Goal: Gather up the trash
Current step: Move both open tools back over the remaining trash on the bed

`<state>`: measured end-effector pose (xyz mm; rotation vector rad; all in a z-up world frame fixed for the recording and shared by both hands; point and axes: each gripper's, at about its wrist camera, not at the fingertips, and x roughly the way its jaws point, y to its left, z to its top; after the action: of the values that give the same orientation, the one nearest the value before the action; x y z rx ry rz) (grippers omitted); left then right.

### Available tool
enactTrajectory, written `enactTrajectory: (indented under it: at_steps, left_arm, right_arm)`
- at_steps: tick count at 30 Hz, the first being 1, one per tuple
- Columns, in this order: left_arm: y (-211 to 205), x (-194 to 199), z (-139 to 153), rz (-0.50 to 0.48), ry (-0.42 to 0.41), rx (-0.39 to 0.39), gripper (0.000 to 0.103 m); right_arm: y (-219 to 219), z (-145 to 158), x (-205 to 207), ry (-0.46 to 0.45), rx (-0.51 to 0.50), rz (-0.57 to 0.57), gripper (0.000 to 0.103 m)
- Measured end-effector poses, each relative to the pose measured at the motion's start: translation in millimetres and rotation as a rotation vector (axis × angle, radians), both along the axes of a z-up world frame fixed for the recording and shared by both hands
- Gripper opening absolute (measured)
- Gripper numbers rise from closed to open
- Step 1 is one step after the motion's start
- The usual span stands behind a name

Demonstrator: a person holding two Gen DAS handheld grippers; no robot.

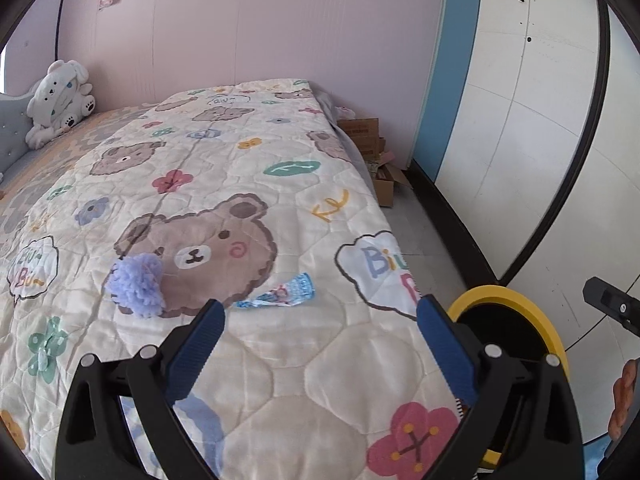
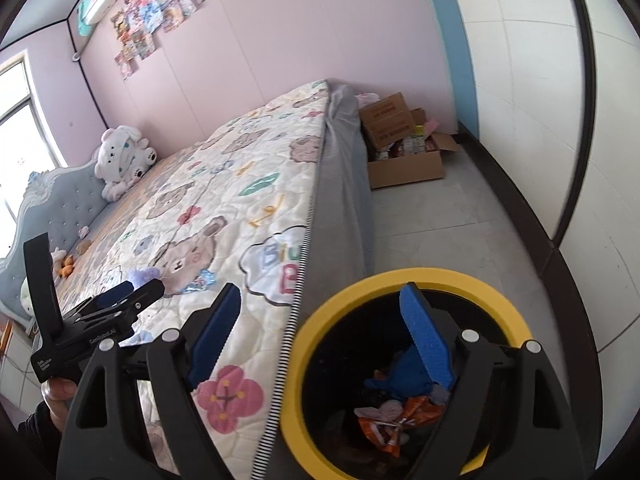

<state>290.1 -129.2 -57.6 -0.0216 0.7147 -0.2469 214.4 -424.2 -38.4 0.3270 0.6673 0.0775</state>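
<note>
A crumpled blue-and-white wrapper (image 1: pixel 280 293) lies on the bear-print quilt (image 1: pixel 288 364), just past my left gripper's tips. My left gripper (image 1: pixel 320 306) is open with nothing between its blue pads. A fluffy purple pom-pom (image 1: pixel 138 280) sits on the quilt to the wrapper's left. Beside the bed stands a black bin with a yellow rim (image 2: pixel 304 344), holding an orange wrapper (image 2: pixel 400 416) and blue scraps. My right gripper (image 2: pixel 320 292) hangs open and empty over the bin's near-left rim. In the right wrist view the left gripper (image 2: pixel 140 288) reaches over the quilt toward the pom-pom (image 2: pixel 146 276).
A white plush toy (image 1: pixel 60 96) leans at the padded headboard. Small toys (image 2: pixel 68 266) lie along the bed's far side. Open cardboard boxes (image 2: pixel 404 152) sit on the grey floor past the bed's foot. A white wall with dark trim runs along the right.
</note>
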Motion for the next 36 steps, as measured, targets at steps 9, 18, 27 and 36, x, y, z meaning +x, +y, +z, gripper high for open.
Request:
enactTrajectory:
  at_steps: [9, 18, 27, 36]
  left_arm:
    - [60, 19, -4, 0.109, -0.001, 0.023, 0.093]
    - [110, 37, -14, 0.195, 0.013, 0.034, 0.093]
    - [135, 62, -33, 0.244, 0.048, 0.040, 0.093]
    - [146, 88, -56, 0.270, 0.090, 0.031, 0.093]
  right_arm:
    - [58, -2, 41, 0.009, -0.002, 0.102, 0.080]
    - [112, -20, 82, 0.044, -0.011, 0.193, 0.080]
    - [157, -51, 125, 0.092, -0.045, 0.252, 0.080]
    - [184, -88, 172, 0.156, -0.090, 0.283, 0.080]
